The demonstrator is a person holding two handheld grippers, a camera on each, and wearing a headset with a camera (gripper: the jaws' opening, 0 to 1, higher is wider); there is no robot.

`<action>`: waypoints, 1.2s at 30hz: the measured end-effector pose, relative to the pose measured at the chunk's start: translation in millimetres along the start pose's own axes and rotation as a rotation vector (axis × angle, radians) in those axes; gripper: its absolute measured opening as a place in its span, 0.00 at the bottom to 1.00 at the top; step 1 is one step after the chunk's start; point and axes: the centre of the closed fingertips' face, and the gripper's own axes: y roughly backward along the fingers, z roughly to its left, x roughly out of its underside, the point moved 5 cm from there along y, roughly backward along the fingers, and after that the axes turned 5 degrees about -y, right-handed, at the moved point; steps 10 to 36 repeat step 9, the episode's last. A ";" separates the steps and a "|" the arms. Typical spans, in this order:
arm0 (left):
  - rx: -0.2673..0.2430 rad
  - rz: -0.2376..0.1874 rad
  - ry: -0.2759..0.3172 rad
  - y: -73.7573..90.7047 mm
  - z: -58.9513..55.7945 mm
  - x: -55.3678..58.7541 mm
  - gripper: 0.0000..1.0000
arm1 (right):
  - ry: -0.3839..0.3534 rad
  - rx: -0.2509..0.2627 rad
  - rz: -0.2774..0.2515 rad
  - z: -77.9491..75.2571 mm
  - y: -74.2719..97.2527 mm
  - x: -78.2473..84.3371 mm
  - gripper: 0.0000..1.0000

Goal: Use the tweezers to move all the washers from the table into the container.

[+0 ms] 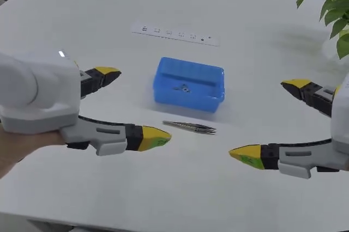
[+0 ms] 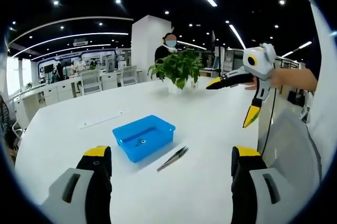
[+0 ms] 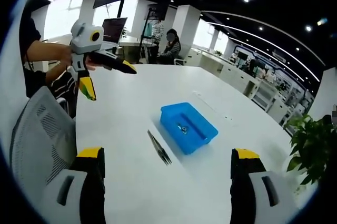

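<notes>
Table [image 1: 82, 188]: white, spans the frame in the head view.
Left gripper [image 1: 132, 104]: left of frame; jaws spread wide, nothing held.
Right gripper [image 1: 267, 118]: right of frame; jaws spread wide, nothing held.
Container [image 1: 188, 101]: blue, frame centre.
Tweezers [image 1: 190, 127]: flat on the table just below the container, between the grippers; long axis runs left-right; the left gripper's lower jaw tip is judged nearer.
Washers [image 1: 183, 87]: small dark pieces inside the container.
</notes>
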 end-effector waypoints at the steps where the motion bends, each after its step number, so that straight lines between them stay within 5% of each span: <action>1: 0.000 -0.002 0.000 -0.5 0.8 -0.1 1.00 | 0.003 0.001 0.004 0.4 0.0 0.2 1.00; 36: 0.008 0.003 -0.006 2.4 2.1 0.7 1.00 | -0.005 0.012 0.001 0.5 2.3 0.7 1.00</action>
